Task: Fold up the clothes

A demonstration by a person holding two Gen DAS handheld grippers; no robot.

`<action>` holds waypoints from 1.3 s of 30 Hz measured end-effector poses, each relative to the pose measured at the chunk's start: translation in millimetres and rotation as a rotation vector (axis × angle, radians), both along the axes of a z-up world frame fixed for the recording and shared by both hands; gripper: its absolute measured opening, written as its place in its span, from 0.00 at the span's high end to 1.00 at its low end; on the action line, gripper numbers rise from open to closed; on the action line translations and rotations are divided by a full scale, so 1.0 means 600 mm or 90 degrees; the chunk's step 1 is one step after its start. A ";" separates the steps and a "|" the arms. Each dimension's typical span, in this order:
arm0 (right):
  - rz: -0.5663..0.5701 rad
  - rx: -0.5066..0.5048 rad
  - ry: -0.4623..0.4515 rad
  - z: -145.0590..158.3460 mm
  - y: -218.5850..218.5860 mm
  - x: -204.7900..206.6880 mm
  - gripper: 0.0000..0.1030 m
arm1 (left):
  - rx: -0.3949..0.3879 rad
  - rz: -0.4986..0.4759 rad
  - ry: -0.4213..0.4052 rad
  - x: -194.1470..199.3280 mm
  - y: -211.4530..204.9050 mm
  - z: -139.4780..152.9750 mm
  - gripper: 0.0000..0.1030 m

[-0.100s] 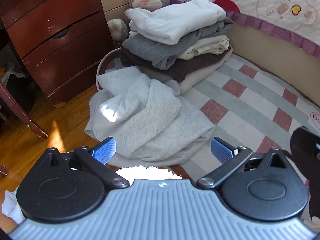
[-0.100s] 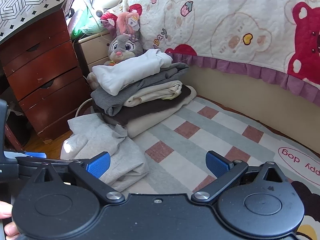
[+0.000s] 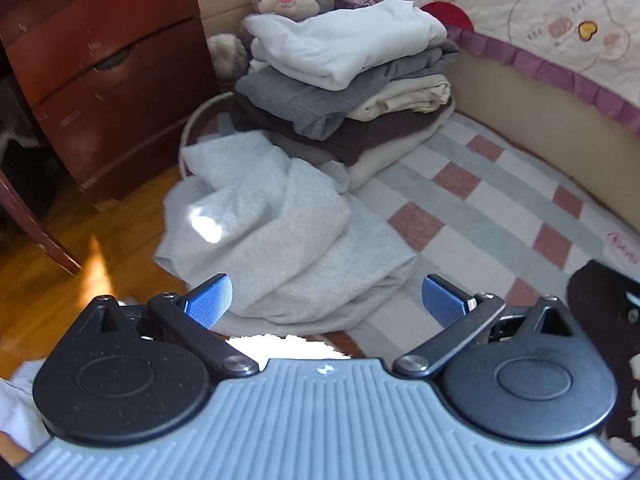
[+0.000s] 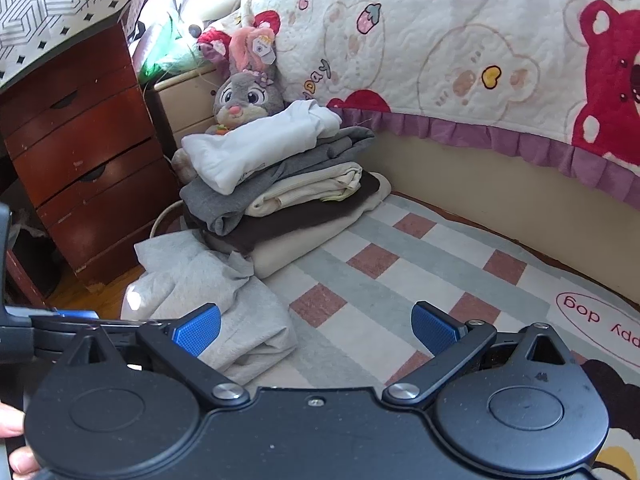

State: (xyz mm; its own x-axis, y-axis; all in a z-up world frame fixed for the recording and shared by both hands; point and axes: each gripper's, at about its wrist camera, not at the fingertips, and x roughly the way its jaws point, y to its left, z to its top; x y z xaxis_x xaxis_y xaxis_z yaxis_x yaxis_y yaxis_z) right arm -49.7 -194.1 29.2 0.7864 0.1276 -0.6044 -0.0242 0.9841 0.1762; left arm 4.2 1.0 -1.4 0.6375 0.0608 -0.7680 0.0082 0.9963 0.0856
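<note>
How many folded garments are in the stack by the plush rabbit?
5 visible, top to bottom: white, grey, cream, dark brown, beige. Thinner layers could be hidden between them.

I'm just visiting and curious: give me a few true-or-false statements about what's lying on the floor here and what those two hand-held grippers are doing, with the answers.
1. A white garment tops the folded stack. True.
2. The light grey garment is neatly folded on that stack. False: it lies crumpled on the floor in front of the stack.
3. Both the left hand-held gripper and the right hand-held gripper are open and hold nothing. True.
4. A plush rabbit sits behind the stack. True.
5. The checked rug is blue and yellow. False: it has reddish-brown, grey-green and white squares.
</note>
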 end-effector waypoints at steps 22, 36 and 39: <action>-0.015 0.029 -0.002 -0.017 -0.008 0.013 0.00 | -0.040 -0.016 -0.008 0.013 0.006 -0.025 0.02; -0.003 0.024 0.012 -0.025 -0.003 0.021 0.00 | -0.042 -0.008 0.015 0.024 0.008 -0.037 0.01; -0.003 0.017 0.015 -0.028 -0.001 0.021 0.00 | -0.042 -0.007 0.018 0.025 0.007 -0.039 0.01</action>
